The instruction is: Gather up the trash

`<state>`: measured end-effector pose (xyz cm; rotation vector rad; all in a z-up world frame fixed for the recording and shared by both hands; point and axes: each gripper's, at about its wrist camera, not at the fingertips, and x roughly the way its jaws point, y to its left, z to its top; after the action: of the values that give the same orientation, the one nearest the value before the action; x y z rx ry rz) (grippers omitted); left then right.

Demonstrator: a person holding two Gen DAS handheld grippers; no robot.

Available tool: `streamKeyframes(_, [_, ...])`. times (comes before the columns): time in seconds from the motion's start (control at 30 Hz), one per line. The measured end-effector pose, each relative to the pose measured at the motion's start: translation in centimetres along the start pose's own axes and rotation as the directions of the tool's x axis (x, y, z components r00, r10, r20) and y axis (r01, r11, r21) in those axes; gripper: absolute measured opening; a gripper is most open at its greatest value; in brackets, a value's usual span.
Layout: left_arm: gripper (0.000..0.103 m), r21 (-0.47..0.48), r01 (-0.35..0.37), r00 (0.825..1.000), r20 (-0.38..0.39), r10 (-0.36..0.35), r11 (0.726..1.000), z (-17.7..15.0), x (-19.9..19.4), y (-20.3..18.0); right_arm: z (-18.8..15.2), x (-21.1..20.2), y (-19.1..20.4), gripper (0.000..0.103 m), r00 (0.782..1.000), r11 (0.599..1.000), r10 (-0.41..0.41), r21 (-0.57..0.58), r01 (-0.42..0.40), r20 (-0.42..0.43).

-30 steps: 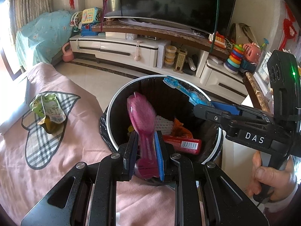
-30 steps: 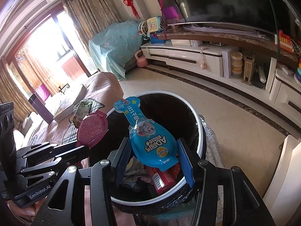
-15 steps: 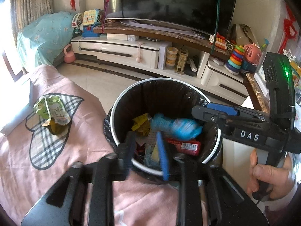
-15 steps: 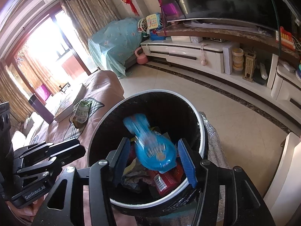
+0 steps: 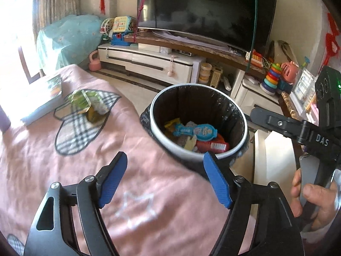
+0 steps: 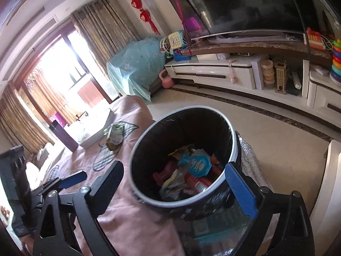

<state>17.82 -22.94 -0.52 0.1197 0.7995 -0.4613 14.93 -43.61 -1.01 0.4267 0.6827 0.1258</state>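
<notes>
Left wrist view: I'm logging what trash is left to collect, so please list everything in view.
trash bin: one, white rim, black liner, beside the pink cover.
blue wrapper: one, inside the bin on top.
red wrapper: one, inside the bin.
green packet: one, on the pink cover.
book: one, pale, beyond the packet.
television: one, black, on the white cabinet.
stacking rings: one toy, multicoloured, on the cabinet.
left gripper: open, empty.
right gripper: open, empty.
hand: one, holding the right gripper's handle.

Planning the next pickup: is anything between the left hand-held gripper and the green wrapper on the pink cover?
Nothing visible: only bare pink fabric cover lies between the open left hand-held gripper and the crumpled green wrapper.
</notes>
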Motion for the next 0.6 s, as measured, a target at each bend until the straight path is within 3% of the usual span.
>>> streamKeyframes(0.33, [0.081,-0.068,-0.011,0.999,0.042,0.014,0.998,-3.6,-4.5,1.2,-4.4,-3.8,2.9,0.101,1.0,1.0,0.021,0.002,-0.021,0.024])
streamKeyframes(0.6, [0.084,-0.091,-0.023,0.993,0.111,0.033,0.996,-5.6,-8.5,1.2,-5.6,-6.9,5.1,0.103,0.996,1.0,0.01,-0.023,-0.008,0.086])
